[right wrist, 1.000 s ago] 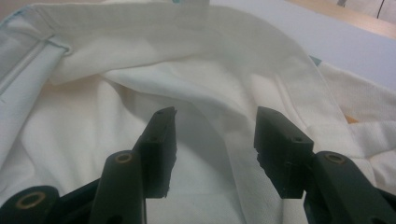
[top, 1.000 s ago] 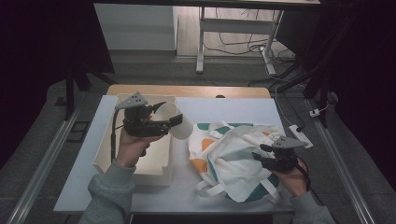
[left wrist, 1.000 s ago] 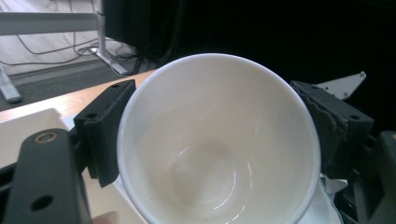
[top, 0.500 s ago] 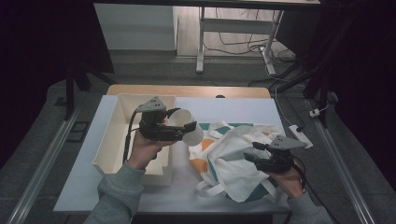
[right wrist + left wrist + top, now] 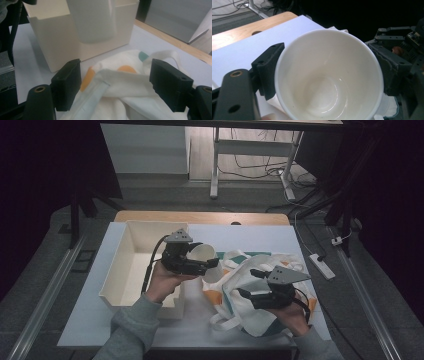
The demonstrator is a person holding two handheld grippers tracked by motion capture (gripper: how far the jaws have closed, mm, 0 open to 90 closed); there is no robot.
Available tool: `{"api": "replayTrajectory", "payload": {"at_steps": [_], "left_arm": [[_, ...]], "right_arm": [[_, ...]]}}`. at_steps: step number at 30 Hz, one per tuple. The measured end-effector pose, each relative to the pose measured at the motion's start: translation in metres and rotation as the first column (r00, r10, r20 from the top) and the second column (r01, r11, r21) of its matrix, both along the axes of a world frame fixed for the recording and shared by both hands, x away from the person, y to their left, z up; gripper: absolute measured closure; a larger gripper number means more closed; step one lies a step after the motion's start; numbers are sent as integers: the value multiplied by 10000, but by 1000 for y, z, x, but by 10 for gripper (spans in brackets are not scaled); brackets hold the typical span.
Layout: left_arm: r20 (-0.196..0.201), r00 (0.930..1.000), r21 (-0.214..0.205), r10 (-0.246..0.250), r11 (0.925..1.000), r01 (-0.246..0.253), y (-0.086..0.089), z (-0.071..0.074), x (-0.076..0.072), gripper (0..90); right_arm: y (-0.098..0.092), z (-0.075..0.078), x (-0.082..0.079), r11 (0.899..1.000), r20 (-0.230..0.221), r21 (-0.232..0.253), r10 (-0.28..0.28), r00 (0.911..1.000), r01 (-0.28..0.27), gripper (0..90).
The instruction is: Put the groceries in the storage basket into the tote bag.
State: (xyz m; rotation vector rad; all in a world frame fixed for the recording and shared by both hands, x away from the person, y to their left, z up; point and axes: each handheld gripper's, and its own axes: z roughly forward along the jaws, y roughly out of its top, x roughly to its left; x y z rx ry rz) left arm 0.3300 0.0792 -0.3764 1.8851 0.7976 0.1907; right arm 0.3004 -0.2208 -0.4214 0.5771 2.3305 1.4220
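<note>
At the lower right of the high view the right gripper [image 5: 250, 282] hangs over the cloth bag [image 5: 260, 300], its jaws spread and just opened wider — in the right gripper view the fabric [image 5: 120, 87] lies between them, but the pads stand clear of it. The bag's lower edge sits near the front edge of the white table [image 5: 100, 320], with bare table to its left. Left of centre, the left gripper [image 5: 212, 264] pinches a white cup [image 5: 202, 257]; in the left gripper view its pads press the cup [image 5: 329, 77] on both sides of the rim. The cup hangs over the bag's left edge, just right of the cream tray [image 5: 131, 232]. Beyond lies open table — then a wooden strip [image 5: 200, 217] at the far edge.
</note>
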Motion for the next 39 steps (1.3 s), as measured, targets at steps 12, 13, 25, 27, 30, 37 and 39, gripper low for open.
{"api": "replayTrajectory", "payload": {"at_steps": [12, 13, 25, 27, 30, 37, 39], "left_arm": [[-40, 9986, 422, -519, 9978, 520, -18, -5, -5, 196], [-41, 9984, 455, -558, 9974, 559, -19, -5, -5, 196], [-170, 9974, 570, -695, 9959, 703, -26, -10, -5, 196], [-183, 9973, 599, -716, 9956, 725, -27, -10, -5, 196], [-210, 9969, 629, -757, 9951, 769, -29, -12, -5, 196], [-196, 9965, 705, -818, 9940, 830, -32, -13, -5, 195], [-225, 9963, 690, -832, 9940, 846, -31, -13, -5, 195]], "right_arm": [[32, 4, -1, 9993, 330, -13, 380, 9987, -380, 223], [34, 5, -1, 9993, 347, -26, 381, 9987, -381, 216], [59, 4, 2, 9990, 768, -286, 354, 9964, -333, 192], [63, 4, 1, 9989, 909, -405, 261, 9955, -225, 192], [66, 3, 2, 9989, 918, -404, 293, 9953, -257, 192], [71, -1, 5, 9988, 877, -470, 180, 9960, -139, 211], [71, -1, 6, 9988, 888, -465, 179, 9959, -138, 214]]}}
